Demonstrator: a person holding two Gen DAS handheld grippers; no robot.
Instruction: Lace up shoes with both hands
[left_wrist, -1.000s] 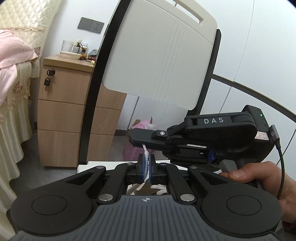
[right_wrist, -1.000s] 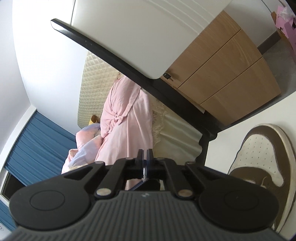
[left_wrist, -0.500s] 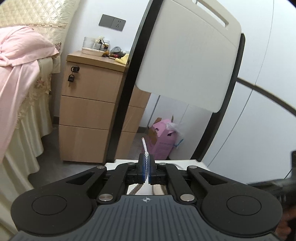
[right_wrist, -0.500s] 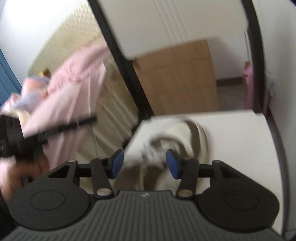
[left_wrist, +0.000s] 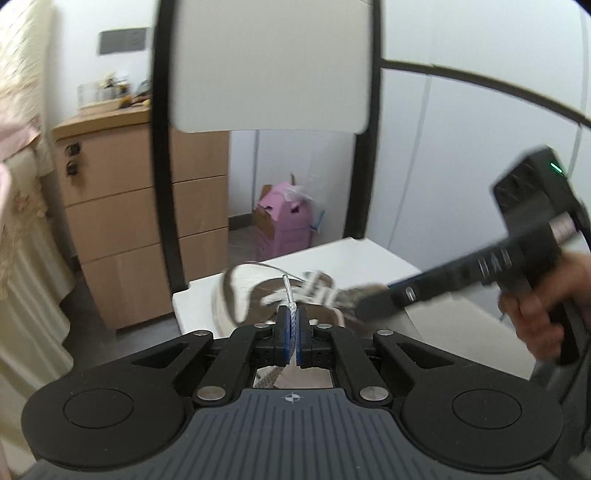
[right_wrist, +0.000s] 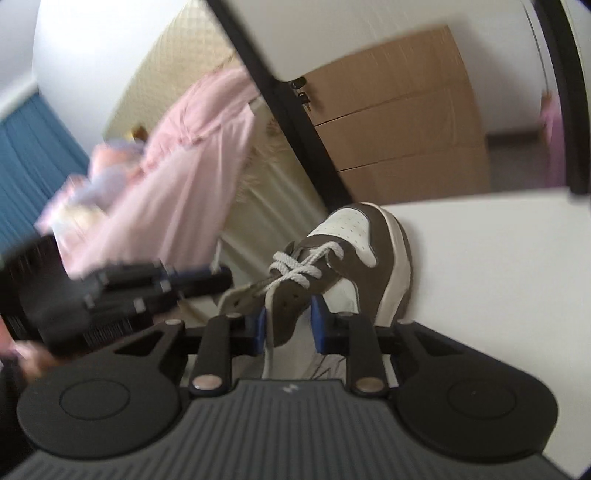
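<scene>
brown-and-white leather sneaker (right_wrist: 354, 258) lies on the white tabletop (right_wrist: 498, 258), lower eyelets crossed with white woven lace (right_wrist: 295, 271). left gripper (left_wrist: 293, 334) is clamped on the lace's tipped end; right gripper (right_wrist: 287, 328), jaws apart, straddles the open eyelet flap. judged mid-threading: next calls for steadying the flap and aiming the tip. a second ago the right gripper was pinched together, aimed off the shoe.
</scene>
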